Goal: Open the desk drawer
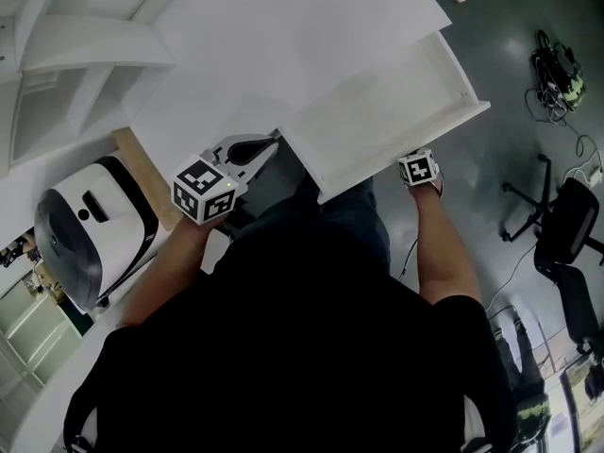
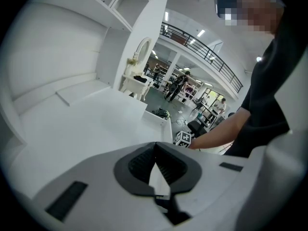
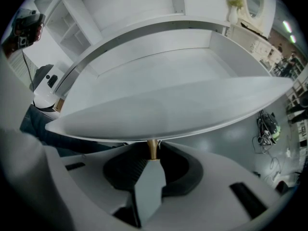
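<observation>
Drawer [image 1: 377, 121] hangs well out, its brass knob [image 3: 152, 148] pinched between the right gripper's [image 3: 152, 159] jaws. The left gripper's [image 2: 155, 153] jaws are pressed together, empty. Opening looks complete; releasing the knob seems next.

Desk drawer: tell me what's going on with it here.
A person stands at a white desk with a claw in each hand. The right claw is shut on the brass knob of the desk drawer, which stands pulled well out, with nothing showing inside. The left claw is shut and empty, over the desktop beside the drawer.
</observation>
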Tool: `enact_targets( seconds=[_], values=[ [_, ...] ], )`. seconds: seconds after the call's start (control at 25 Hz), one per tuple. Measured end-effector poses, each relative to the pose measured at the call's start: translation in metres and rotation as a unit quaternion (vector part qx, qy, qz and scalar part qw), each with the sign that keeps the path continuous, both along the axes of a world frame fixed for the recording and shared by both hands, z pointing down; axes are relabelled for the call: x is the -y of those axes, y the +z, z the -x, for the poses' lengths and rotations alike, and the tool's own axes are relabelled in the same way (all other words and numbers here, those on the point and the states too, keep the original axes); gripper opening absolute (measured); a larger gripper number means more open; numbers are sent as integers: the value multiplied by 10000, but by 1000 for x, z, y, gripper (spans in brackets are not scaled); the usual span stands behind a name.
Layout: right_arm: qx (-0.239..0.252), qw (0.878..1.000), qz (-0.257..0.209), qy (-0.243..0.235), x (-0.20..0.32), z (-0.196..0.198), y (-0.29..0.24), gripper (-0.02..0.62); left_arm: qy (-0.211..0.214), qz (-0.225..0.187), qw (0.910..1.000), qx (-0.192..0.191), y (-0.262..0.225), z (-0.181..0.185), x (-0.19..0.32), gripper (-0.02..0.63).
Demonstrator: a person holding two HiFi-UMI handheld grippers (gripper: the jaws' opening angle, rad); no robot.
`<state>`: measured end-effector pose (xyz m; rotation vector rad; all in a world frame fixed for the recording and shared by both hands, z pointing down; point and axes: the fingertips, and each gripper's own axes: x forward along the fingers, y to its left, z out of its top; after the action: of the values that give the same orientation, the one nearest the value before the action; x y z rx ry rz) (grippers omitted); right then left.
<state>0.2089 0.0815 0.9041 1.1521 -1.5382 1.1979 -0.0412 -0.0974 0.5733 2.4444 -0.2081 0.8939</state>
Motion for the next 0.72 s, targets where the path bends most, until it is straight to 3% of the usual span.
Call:
enact_targets(
  seconds=[0.72],
  values=[
    [-95,9993,56,347,-8,-8,-18,91,28,-77,9998,-206,-9,0,6,9]
  ],
)
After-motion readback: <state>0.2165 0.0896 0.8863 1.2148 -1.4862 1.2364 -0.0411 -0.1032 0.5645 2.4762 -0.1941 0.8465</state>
